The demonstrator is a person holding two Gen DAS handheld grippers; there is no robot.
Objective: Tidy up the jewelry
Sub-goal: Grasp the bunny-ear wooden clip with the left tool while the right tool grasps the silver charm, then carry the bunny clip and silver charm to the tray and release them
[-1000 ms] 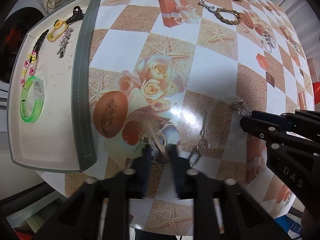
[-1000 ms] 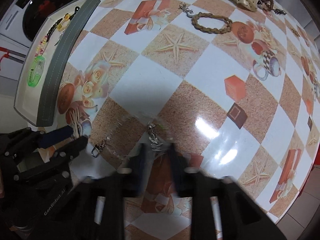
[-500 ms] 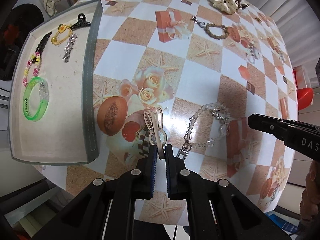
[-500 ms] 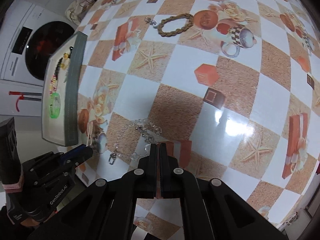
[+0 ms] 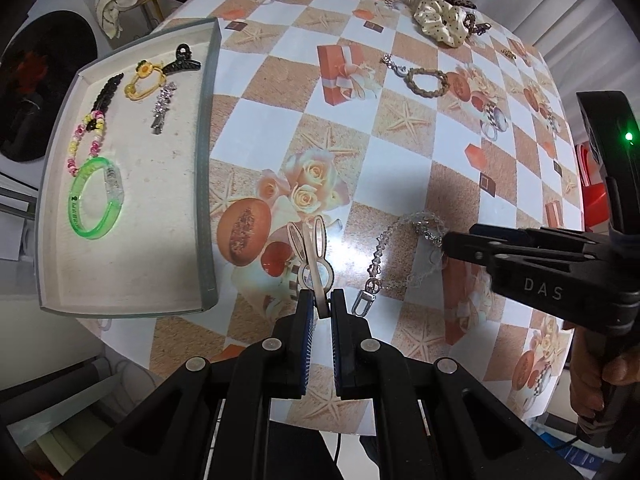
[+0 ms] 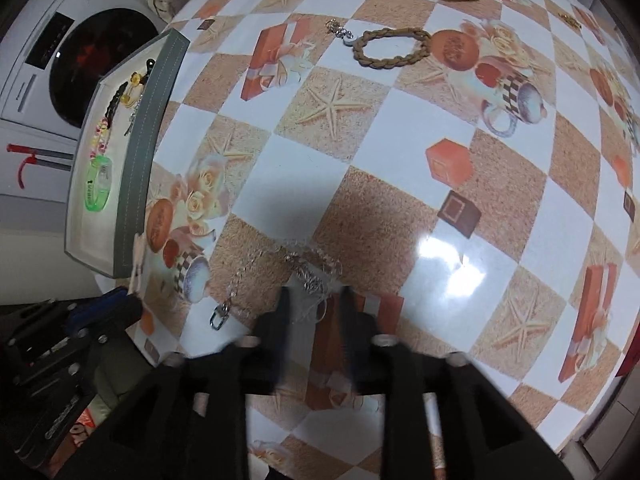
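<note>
Left gripper (image 5: 321, 307) clamped on bunny clip (image 5: 312, 254), ears pointing away, right of tray (image 5: 206, 184). Right gripper (image 6: 314, 308) opening over crystal chain (image 6: 308, 270), blurred.

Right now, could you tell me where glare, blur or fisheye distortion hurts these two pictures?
Left wrist view: sharp; mild glare beside the bead chain; the tray edge bows. Right wrist view: the right gripper, its jaws opening, is motion-smeared, and so is the chain between them; strong glare patch on the tablecloth.
</note>
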